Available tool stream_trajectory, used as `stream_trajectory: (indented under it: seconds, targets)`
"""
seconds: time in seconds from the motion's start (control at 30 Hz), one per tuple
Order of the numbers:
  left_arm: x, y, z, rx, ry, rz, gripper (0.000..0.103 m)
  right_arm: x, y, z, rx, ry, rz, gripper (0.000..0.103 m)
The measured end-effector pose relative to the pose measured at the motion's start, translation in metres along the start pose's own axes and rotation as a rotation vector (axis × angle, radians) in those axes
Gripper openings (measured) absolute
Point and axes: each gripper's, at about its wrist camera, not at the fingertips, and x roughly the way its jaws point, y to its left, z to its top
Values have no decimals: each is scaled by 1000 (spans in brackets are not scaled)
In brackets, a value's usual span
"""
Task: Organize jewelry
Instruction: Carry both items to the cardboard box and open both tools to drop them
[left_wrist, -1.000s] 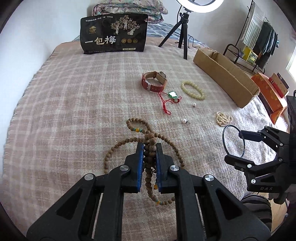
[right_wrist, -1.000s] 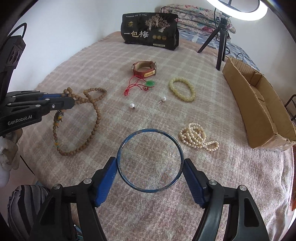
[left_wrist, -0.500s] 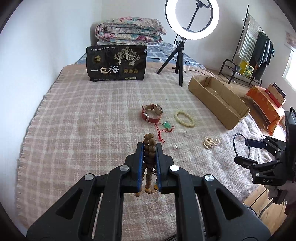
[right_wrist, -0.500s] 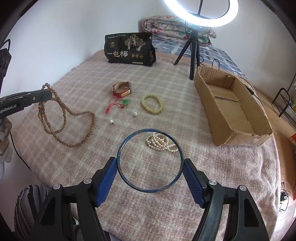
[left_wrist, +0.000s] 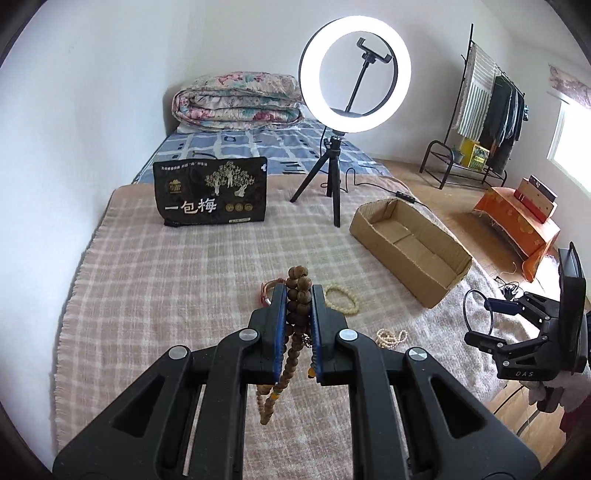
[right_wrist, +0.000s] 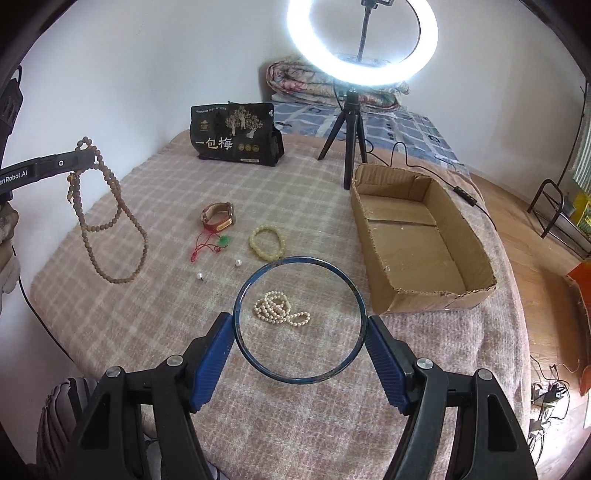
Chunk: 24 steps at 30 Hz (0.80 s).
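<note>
My left gripper (left_wrist: 298, 295) is shut on a long brown wooden bead necklace (left_wrist: 297, 291) and holds it high above the bed; in the right wrist view the necklace (right_wrist: 110, 225) hangs in loops from that gripper (right_wrist: 86, 157). My right gripper (right_wrist: 300, 325) is shut on a thin dark blue bangle (right_wrist: 300, 378), held flat above the blanket; it also shows in the left wrist view (left_wrist: 466, 308). An open cardboard box (right_wrist: 476, 254) lies at the right. On the blanket lie a pearl strand (right_wrist: 279, 308), a yellow bead bracelet (right_wrist: 266, 242), a red-strap watch (right_wrist: 218, 218), a red-cord green pendant (right_wrist: 212, 245) and two pearl earrings (right_wrist: 238, 263).
A black snack bag (right_wrist: 236, 136) stands at the back of the plaid blanket (right_wrist: 166, 206). A ring light on a tripod (right_wrist: 351, 147) stands behind the box, its cable trailing right. A folded quilt (left_wrist: 236, 101) lies beyond. The bed edge drops to wooden floor at the right.
Both grippers have risen well above the bed. The wooden bead necklace has lifted off the blanket and now hangs free from my left gripper. The bangle stays gripped.
</note>
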Motion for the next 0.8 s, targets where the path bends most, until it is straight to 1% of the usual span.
stream_trajectory:
  seconds: [0.2, 0.47, 0.67, 0.8]
  targets:
    - [6, -27, 26, 48, -32, -32, 10, -4, -25, 11, 30, -22, -27, 74]
    - [39, -65, 66, 74, -42, -83, 10, 1, -63, 21, 64, -27, -74, 74]
    - [59, -102, 101, 141, -88, -103, 10, 9, -92, 31, 85, -30, -114, 74]
    - [73, -120, 122, 149, -106, -131, 10, 17, -109, 37, 97, -29, -131, 74]
